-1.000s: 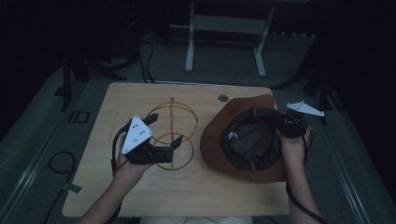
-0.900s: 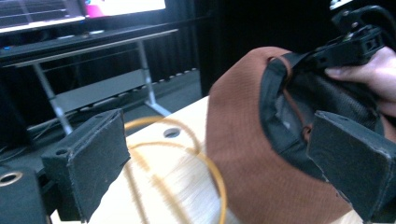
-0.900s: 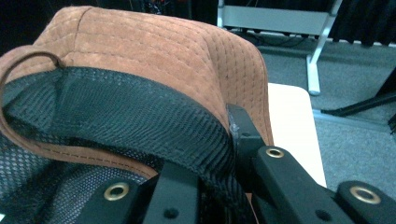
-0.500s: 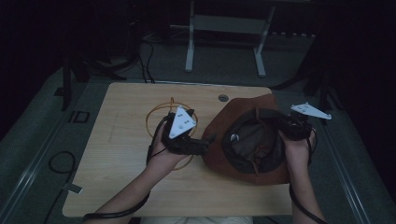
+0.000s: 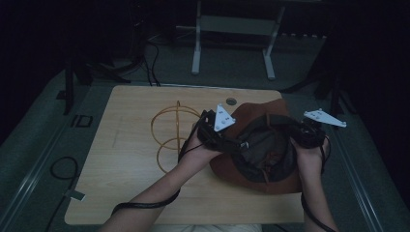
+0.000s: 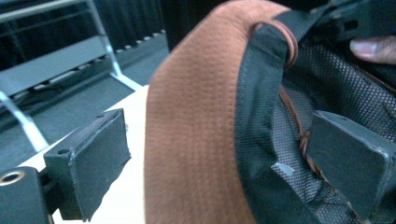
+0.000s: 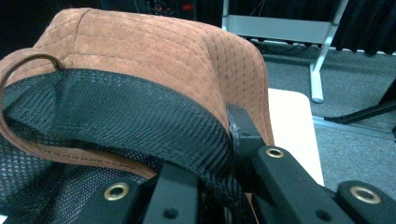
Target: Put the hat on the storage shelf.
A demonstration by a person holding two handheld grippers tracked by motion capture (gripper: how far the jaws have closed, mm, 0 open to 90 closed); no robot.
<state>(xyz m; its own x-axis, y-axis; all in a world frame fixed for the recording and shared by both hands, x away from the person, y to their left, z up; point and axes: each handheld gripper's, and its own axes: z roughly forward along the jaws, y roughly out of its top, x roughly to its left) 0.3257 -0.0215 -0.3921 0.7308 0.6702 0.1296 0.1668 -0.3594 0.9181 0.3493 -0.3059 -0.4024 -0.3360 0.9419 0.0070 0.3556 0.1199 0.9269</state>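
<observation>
A brown suede hat (image 5: 256,180) with black mesh lining lies crown-down on the wooden table (image 5: 125,169). My right gripper (image 5: 296,136) is shut on the hat's right edge. In the right gripper view the black lining band and brown wall (image 7: 154,46) are pinched between the jaws of this gripper (image 7: 212,154). My left gripper (image 5: 237,144) is at the hat's left edge. In the left gripper view this gripper (image 6: 219,154) stands open astride the hat's wall (image 6: 187,116): one jaw is outside and apart from it, the other inside over the mesh.
A gold wire stand (image 5: 171,133) stands on the table just left of the hat, beside my left forearm. A metal frame with white legs (image 5: 232,29) stands on the floor beyond the table. A cable loop (image 5: 60,169) lies on the floor at left.
My left gripper has travelled right, from over the wire stand to the hat's left edge. The right gripper and the hat have kept their place.
</observation>
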